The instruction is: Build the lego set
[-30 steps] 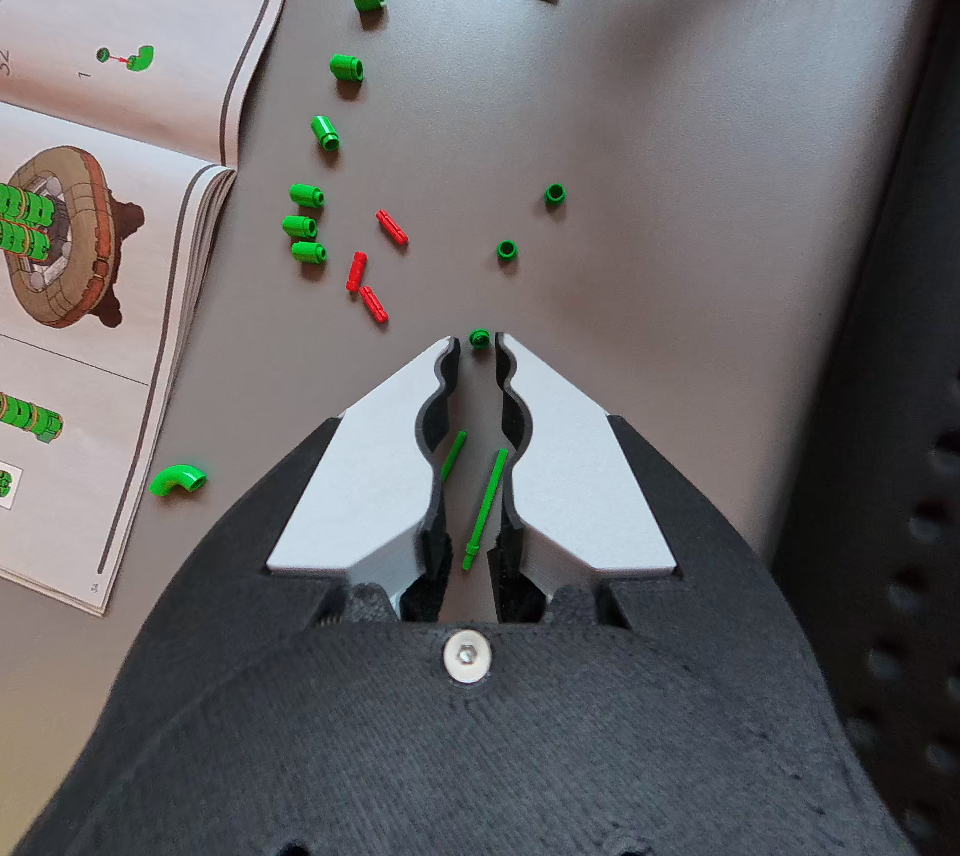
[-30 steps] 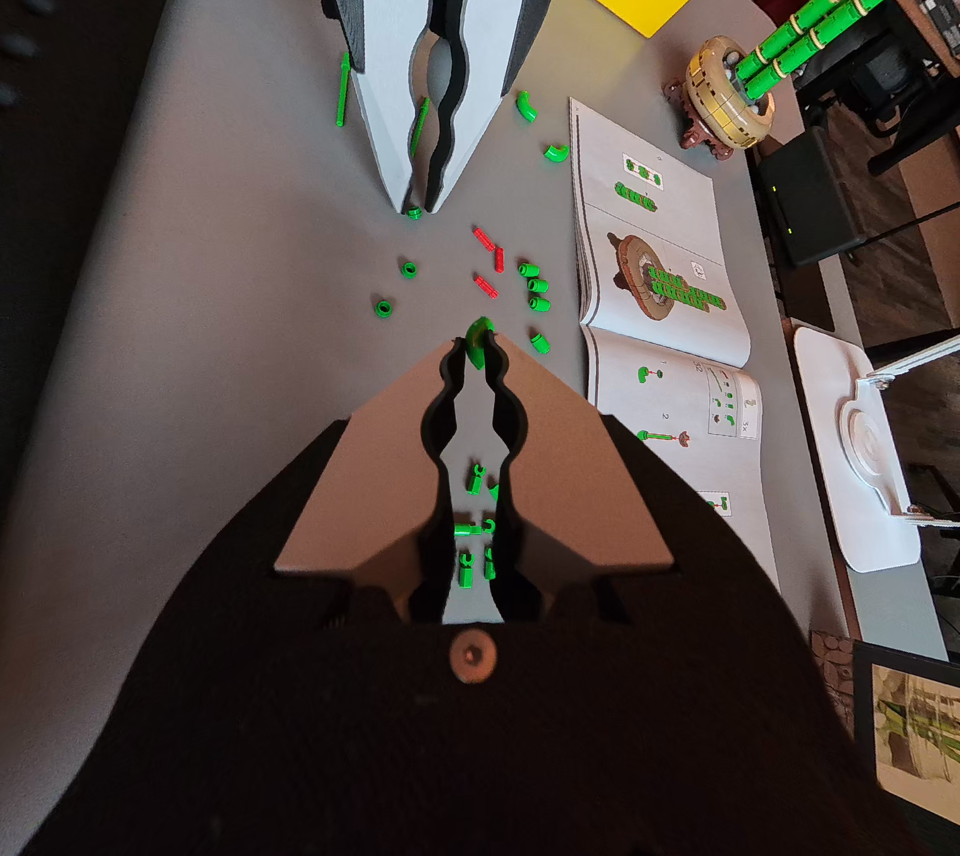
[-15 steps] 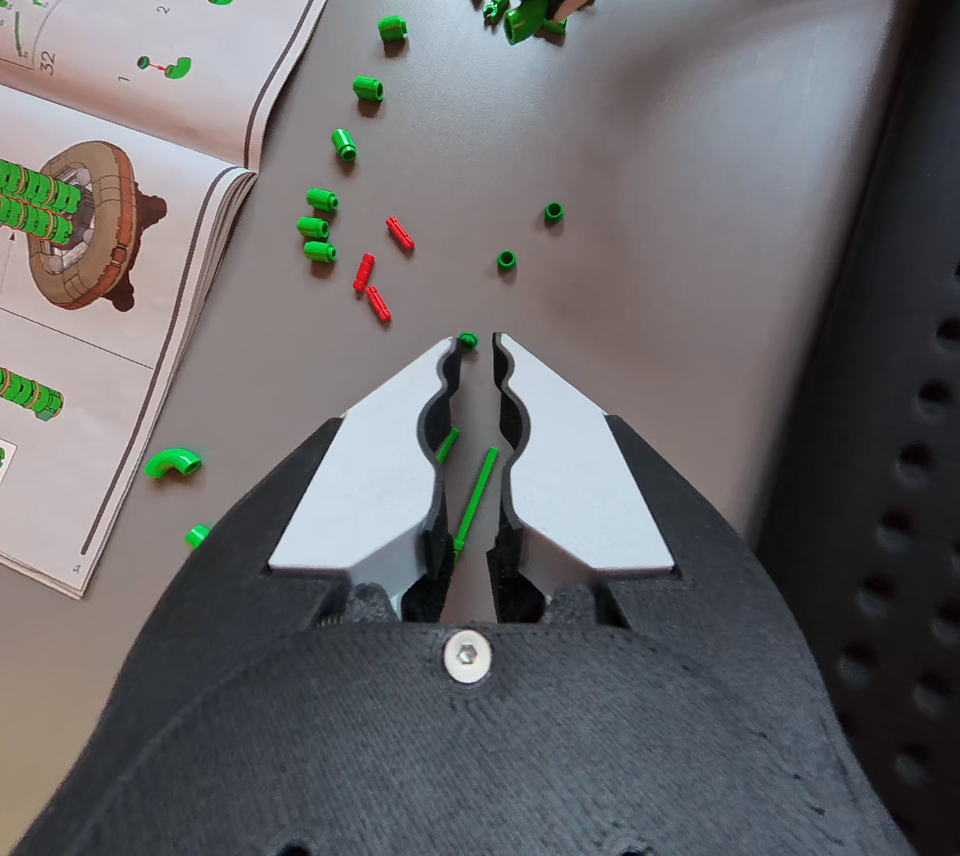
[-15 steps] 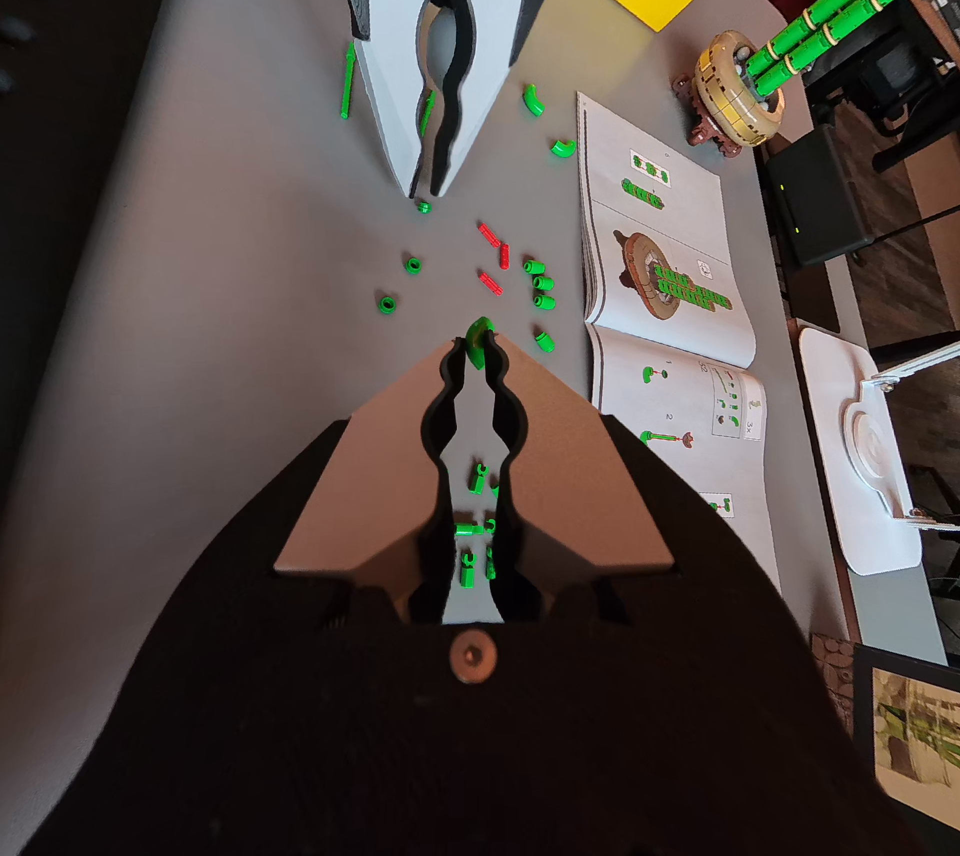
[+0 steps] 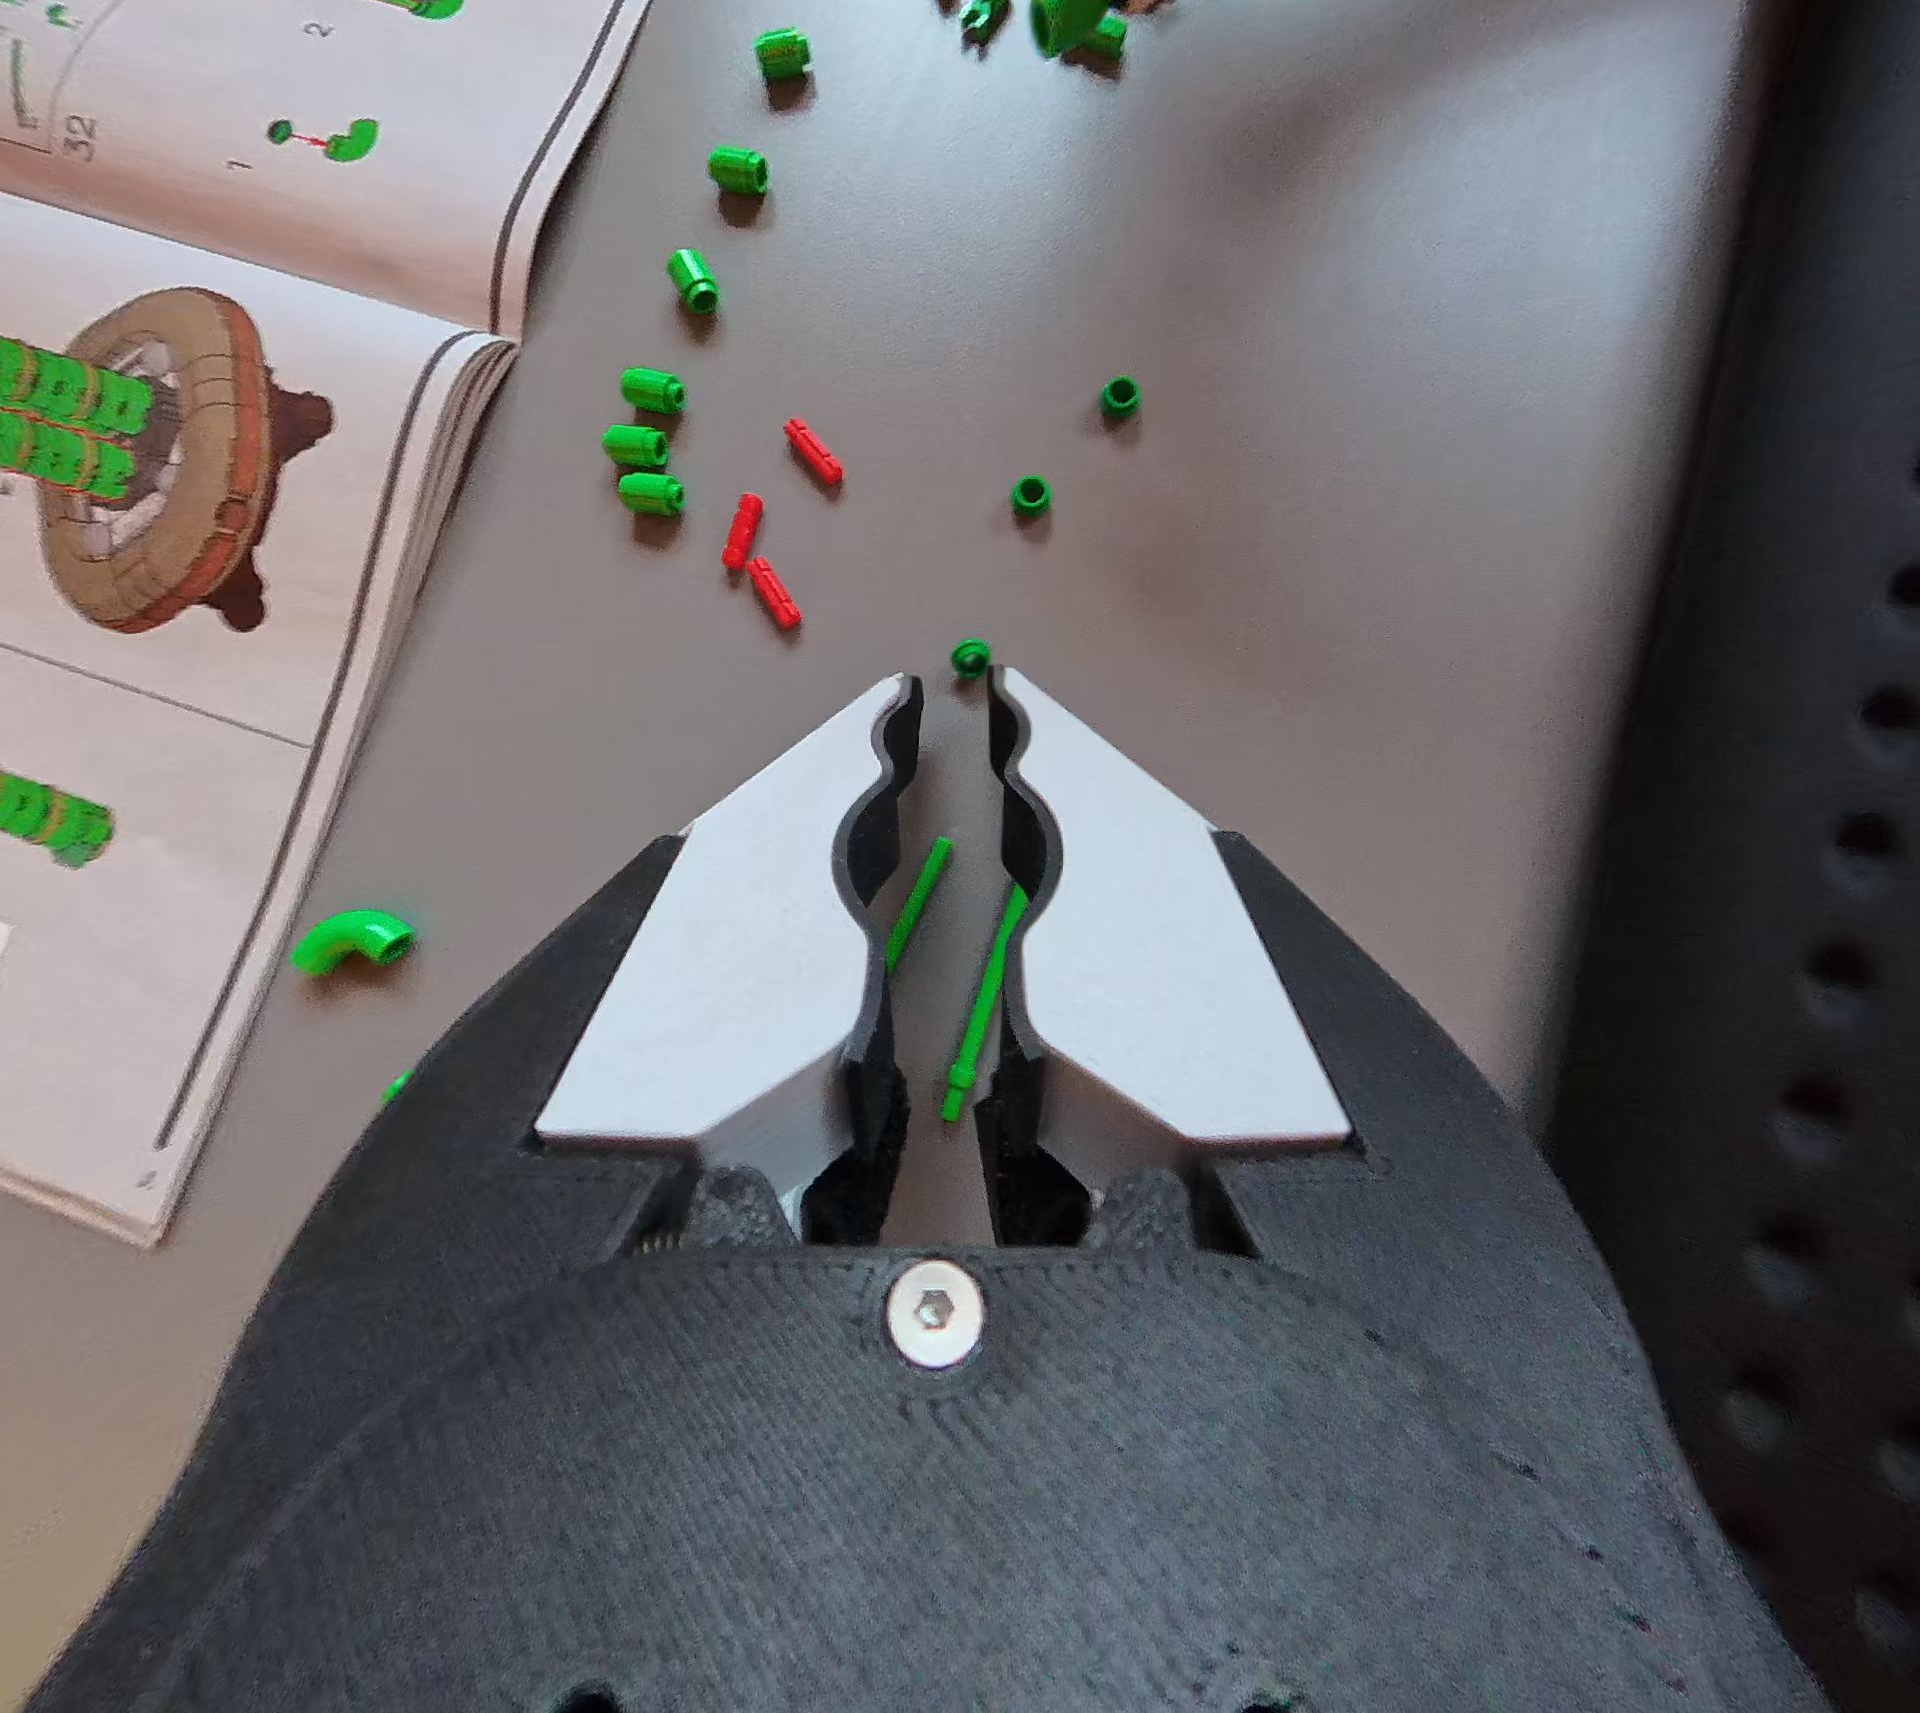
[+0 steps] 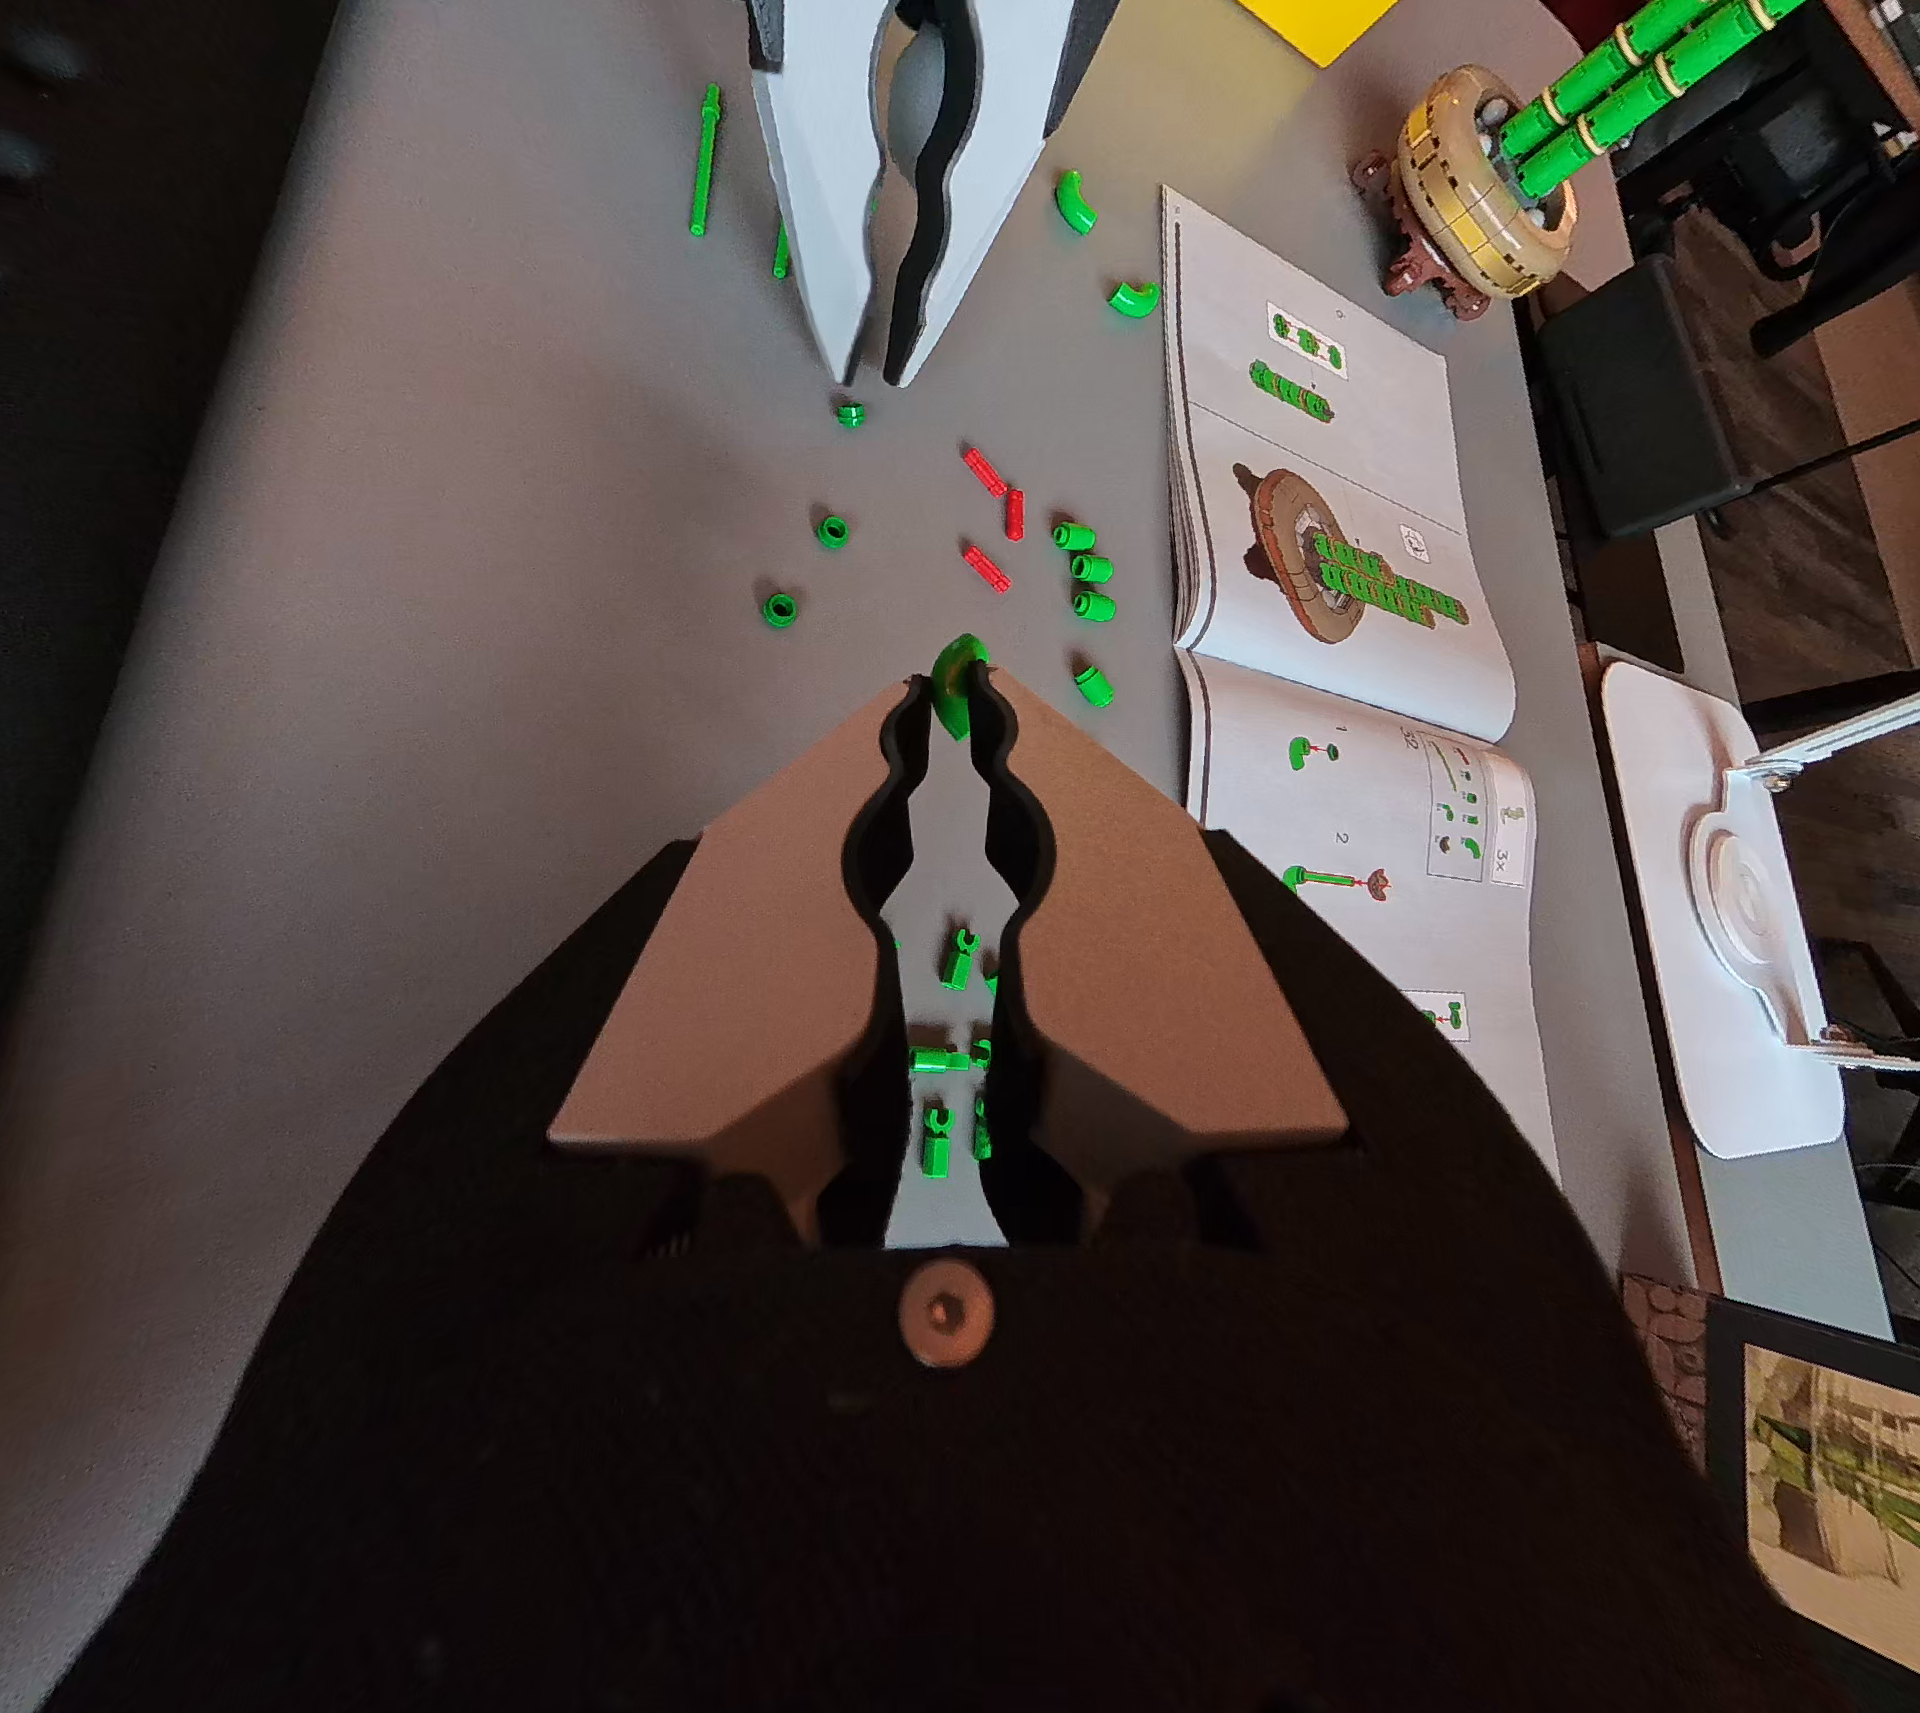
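I see a green curved elbow piece (image 6: 958, 684) pinched upright at my right gripper's (image 6: 948, 678) tips. A small green ring (image 5: 969, 657) lies on the grey table just beyond my left gripper's (image 5: 954, 684) narrowly parted tips.

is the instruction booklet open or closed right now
Open. The instruction booklet lies flat on the grey table, spread at the spine with two printed pages facing up, beside the loose green and red pieces.
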